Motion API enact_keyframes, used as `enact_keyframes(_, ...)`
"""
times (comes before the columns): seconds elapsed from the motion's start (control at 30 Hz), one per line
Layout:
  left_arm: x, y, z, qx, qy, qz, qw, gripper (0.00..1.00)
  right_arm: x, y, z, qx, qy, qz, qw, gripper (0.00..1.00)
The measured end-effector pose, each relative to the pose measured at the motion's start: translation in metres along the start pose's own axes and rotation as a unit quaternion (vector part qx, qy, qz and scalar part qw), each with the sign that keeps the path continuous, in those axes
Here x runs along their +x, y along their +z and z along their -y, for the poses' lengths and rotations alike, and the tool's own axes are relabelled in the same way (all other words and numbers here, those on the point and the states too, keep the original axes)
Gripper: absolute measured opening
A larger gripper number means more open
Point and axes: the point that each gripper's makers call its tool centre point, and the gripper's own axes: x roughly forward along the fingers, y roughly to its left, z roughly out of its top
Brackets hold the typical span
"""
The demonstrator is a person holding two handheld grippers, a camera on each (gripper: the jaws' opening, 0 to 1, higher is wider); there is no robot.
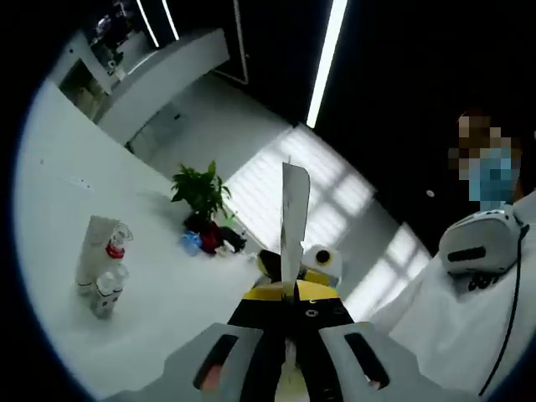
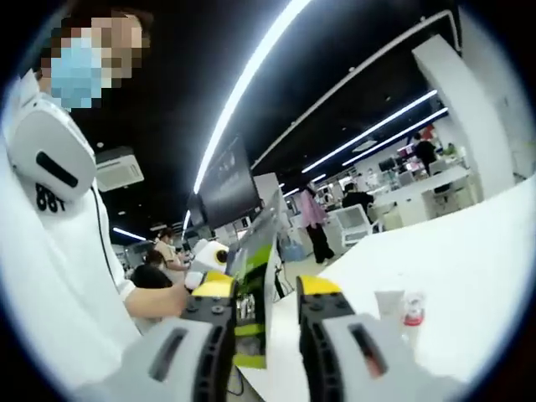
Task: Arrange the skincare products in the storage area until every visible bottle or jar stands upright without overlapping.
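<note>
White tabletop [image 1: 67, 218] spreads wide; on it the skincare bottles [image 1: 102, 266] cluster upright beside a pale tube, well ahead. We should lower both tools level before reaching. Our left gripper [image 1: 293, 293] is clenched with nothing held; our right gripper [image 2: 266, 289] stands released, holding nothing.

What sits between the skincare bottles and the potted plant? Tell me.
Nothing: in the left gripper view, bare white table runs from the bottles to the potted plant.
</note>
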Motion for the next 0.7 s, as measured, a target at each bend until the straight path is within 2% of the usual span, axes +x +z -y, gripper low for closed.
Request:
enact_keyframes(0.17,0.0,0.002,0.0,0.0,0.002,-0.002,1.0,0.0,0.003,0.006,-0.003,0.015,0.008,0.011,0.9998,0.25)
enact_keyframes(0.3,0.0,-0.002,-0.004,0.004,0.014,-0.024,0.9996,0.0,0.005,0.01,-0.001,0.035,0.019,0.022,0.9989,0.22)
enact_keyframes(0.33,0.0,-0.006,-0.006,0.0,0.02,-0.044,0.9988,0.0,0.007,0.008,-0.001,0.045,0.027,0.018,0.9984,0.22)
enact_keyframes(0.4,0.001,-0.014,-0.009,0.001,0.03,-0.085,0.9959,0.0,0.01,-0.004,0.002,0.081,0.041,-0.011,0.9958,0.22)
enact_keyframes(0.47,0.001,-0.019,-0.014,0.0,0.041,-0.121,0.9918,0.0,0.013,-0.015,0.006,0.1,0.051,-0.035,0.9931,0.17)
enact_keyframes(0.5,0.001,-0.019,-0.017,-0.005,0.046,-0.13,0.9905,0.0,0.014,-0.02,0.007,0.106,0.058,-0.043,0.9918,0.12)
enact_keyframes(0.53,0.001,-0.02,-0.02,-0.015,0.053,-0.139,0.9888,0.0,0.015,-0.019,0.009,0.109,0.055,-0.038,0.9918,0.12)
enact_keyframes(0.57,0.0,-0.018,-0.021,-0.041,0.056,-0.143,0.9873,0.0,0.017,-0.021,0.013,0.146,0.05,-0.035,0.9874,0.11)
enact_keyframes(0.63,-0.001,-0.015,-0.027,-0.063,0.062,-0.147,0.9851,0.0,0.019,-0.021,0.017,0.178,0.047,-0.02,0.9827,0.08)
enact_keyframes(0.67,-0.002,-0.015,-0.028,-0.087,0.06,-0.148,0.9833,0.0,0.019,-0.02,0.019,0.189,0.045,-0.008,0.981,0.05)
enact_keyframes(0.7,-0.002,-0.015,-0.029,-0.091,0.062,-0.149,0.9828,0.0,0.02,-0.018,0.017,0.229,0.054,0.008,0.972,0.03)
